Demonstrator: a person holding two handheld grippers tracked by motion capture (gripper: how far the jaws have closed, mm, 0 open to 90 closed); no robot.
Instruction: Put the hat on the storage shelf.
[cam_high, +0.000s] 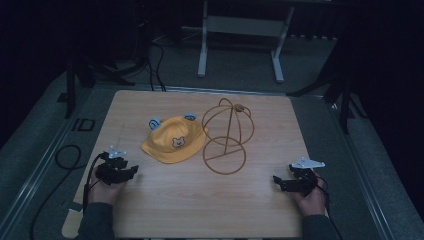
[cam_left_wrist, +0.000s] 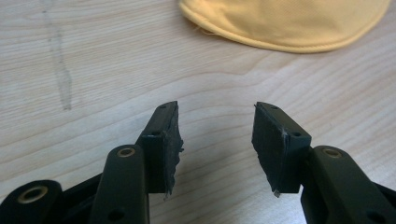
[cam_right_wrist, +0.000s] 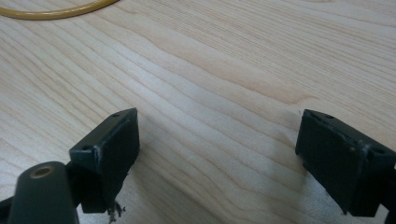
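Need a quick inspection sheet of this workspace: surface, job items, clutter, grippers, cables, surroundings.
Surface: light wood table, faint streak near the left gripper.
Job's things: yellow hat lying flat, untouched; wire hat stand upright beside it on the right.
Clutter: nothing seen.
Grippers: left gripper open, nothing between the jaws; right gripper open wide, nothing between the jaws; both low near the front edge.
Cables: black cable looped left of the table.
Surroundings: dark room, grey floor, white desk frame behind.

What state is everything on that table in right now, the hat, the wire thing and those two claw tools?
Yellow hat: lying flat on the table, off the stand.
Wire hat stand: upright, bare.
Left gripper: open, nothing between its jaws.
Right gripper: open wide, nothing between its jaws.
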